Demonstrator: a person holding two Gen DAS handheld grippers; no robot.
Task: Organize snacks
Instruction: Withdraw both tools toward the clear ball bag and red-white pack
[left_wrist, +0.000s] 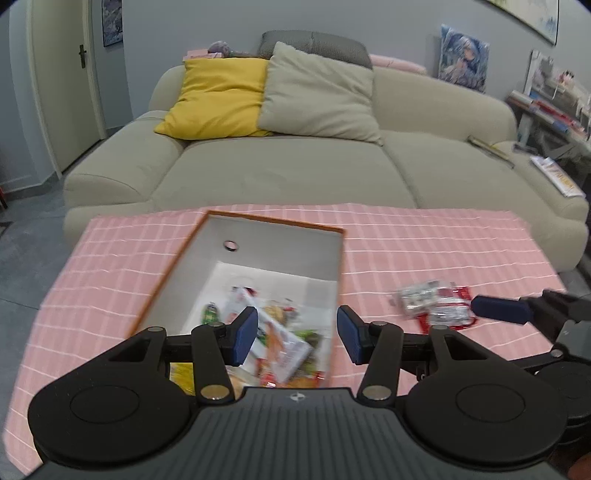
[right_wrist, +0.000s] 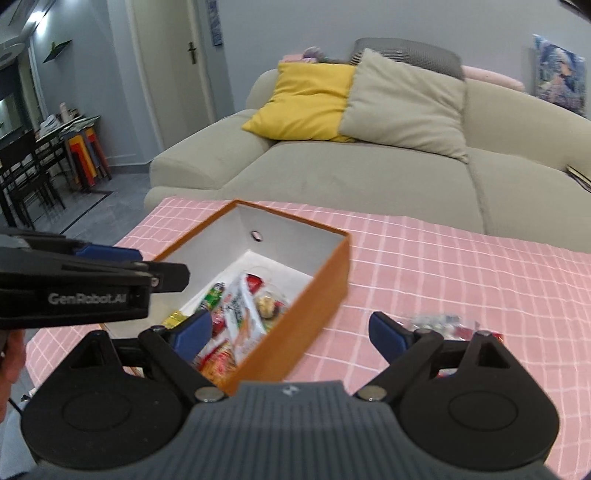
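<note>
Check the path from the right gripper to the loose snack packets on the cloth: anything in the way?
Nothing visible. The right gripper is open and empty, the snack packets lie on bare pink cloth to its right, beside the orange box.

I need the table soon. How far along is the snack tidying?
Mostly done: several packets already lie in the orange box. Nothing is in hand; the left gripper and right gripper are both open and empty. Left: a few packets on the pink tablecloth.
</note>
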